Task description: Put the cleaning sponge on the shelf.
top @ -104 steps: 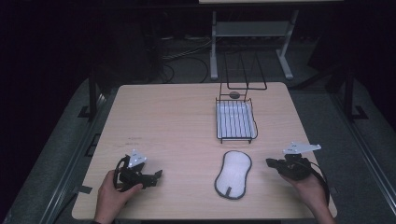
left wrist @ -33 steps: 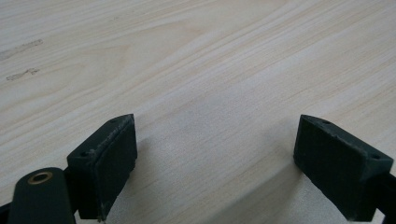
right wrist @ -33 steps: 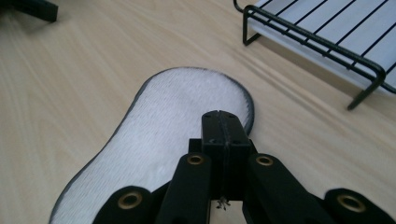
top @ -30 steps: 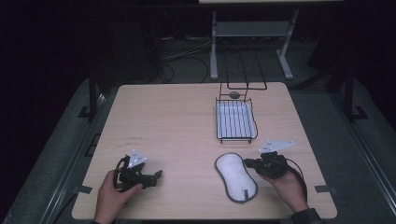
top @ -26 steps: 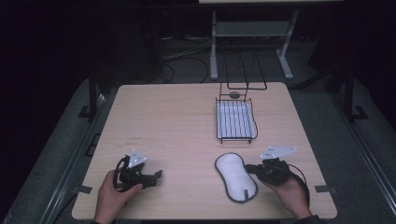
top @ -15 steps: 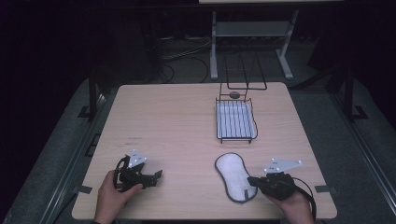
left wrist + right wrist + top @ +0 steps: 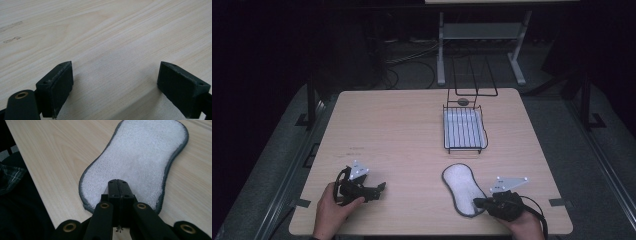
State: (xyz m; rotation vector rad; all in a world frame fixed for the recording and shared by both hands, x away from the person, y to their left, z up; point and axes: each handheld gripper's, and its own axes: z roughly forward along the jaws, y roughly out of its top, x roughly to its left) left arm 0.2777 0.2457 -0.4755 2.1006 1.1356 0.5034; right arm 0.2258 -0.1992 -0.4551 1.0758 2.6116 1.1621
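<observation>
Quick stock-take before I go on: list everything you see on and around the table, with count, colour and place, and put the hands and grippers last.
Table: one, light wood, centre of the high view.
Pad: one, white with a grey edge, flat on the table's near right part.
Wire tray: one, black wire, right of centre, farther back than the pad.
Small round thing: one, dark, just behind the tray; too small to identify.
Wire frame: one, black, upright at the far edge.
Stand: one, light grey, on the floor beyond the table.
Left gripper: one, black, near left, jaws wide apart over bare wood.
Right gripper: one, black, jaws shut at the pad's near end.
Hands: two, at the near edge.
</observation>
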